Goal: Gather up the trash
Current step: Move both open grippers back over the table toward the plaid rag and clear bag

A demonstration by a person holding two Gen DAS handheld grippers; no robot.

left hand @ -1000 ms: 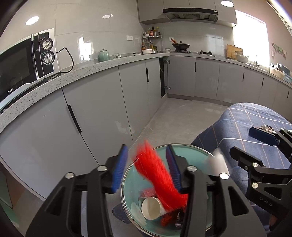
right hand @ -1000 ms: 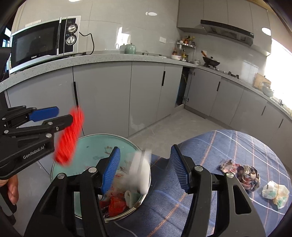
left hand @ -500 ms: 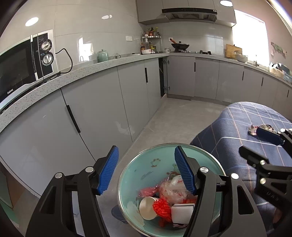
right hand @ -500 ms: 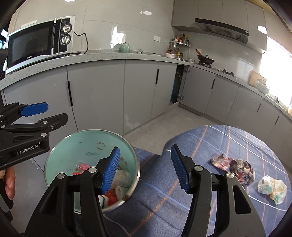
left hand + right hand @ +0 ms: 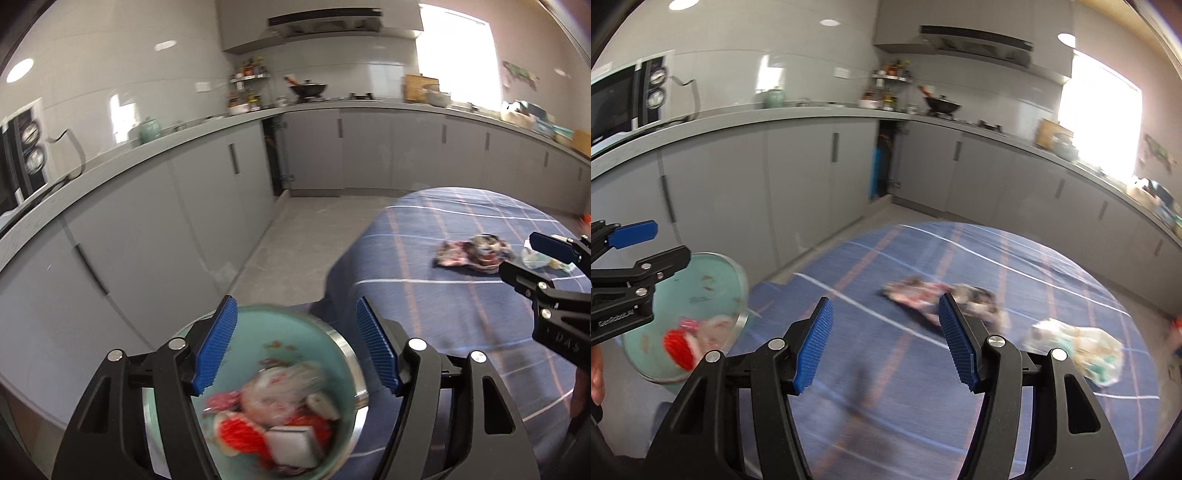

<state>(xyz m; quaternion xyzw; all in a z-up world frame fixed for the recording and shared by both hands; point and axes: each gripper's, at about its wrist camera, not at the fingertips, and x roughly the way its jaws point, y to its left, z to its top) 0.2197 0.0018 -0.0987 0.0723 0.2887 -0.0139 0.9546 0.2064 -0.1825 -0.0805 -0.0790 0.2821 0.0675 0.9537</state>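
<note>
Your left tool (image 5: 295, 347) hangs over the bin (image 5: 332, 354), a mint-green pail with a metal rim that stands on the floor just beside the counter (image 5: 461, 314). Its jaws are opening, and nothing sits between the blue pads; you see the bin's contents through the gap. Down in the bin lie a red mesh wad (image 5: 240, 435), a white block (image 5: 291, 446) and a clear crumpled wrapper (image 5: 280, 391), all smeared by blur.

Your right tool (image 5: 886, 339) is out over the counter, which wears a blue cloth with thin white and orange lines. Its jaws are opening too, and they hold nothing: only cloth shows between the pads. Beyond its right pad lies a crumpled patterned wrapper (image 5: 916, 299), flat on the cloth, partly hidden by that pad. Further right, apart from it, is a clear plastic bag (image 5: 1078, 347) with white and green scraps inside. Both still lie on the counter, well apart from the bin.

In the left wrist view the right tool (image 5: 532, 262) comes in from the right edge, with the patterned wrapper (image 5: 472, 253) just beside its tips and the bag (image 5: 535, 258) partly behind them. In the right wrist view the left tool (image 5: 653, 243) shows at the left edge, above the bin (image 5: 701, 280), with part of your hand (image 5: 596, 373) below it.

Grey cabinets (image 5: 798, 177) run along the far wall.
</note>
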